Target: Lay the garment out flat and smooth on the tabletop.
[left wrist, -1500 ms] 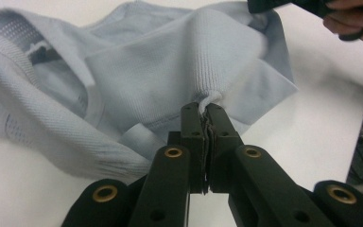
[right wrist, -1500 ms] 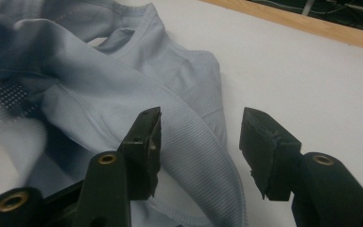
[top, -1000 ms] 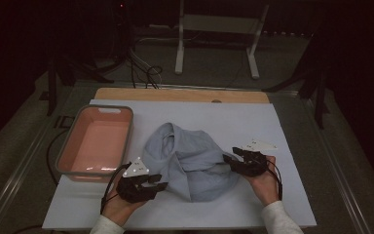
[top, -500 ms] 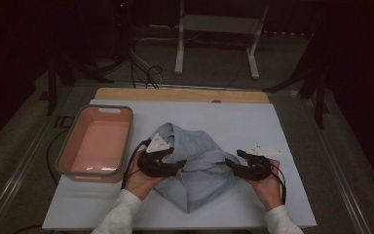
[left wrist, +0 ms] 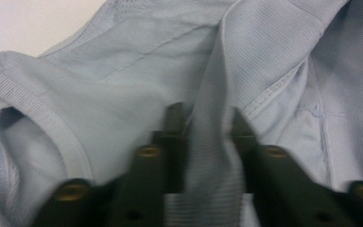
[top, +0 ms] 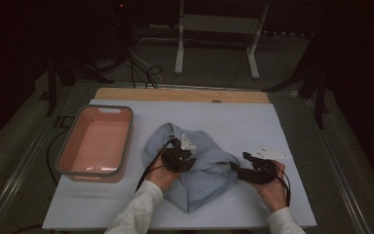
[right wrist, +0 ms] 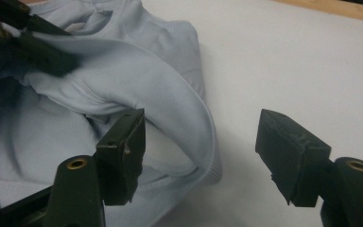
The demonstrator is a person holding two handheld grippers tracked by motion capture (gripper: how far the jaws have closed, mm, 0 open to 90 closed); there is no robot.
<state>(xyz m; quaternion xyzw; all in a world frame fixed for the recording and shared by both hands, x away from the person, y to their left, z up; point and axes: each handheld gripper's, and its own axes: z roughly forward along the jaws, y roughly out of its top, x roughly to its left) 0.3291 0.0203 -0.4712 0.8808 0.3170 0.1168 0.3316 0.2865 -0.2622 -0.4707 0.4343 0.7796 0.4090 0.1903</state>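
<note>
Where cloth (left wrist: 123,71) bunches, left gripper (left wrist: 208,127) tips half-buried, blurred.

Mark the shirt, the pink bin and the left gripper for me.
shirt (top: 209,178): high view, lower folded body.
pink bin (top: 64,146): high view, grey left rim.
left gripper (left wrist: 208,118): left gripper view, between its fingertips, fabric fold pinched there.

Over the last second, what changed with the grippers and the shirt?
The left gripper moved from the near-left edge of the light blue shirt onto its middle; its fingers have just been closing on a fold. The right gripper, at the shirt's right edge, has been opening, nothing held. The pink tub stayed put.
</note>
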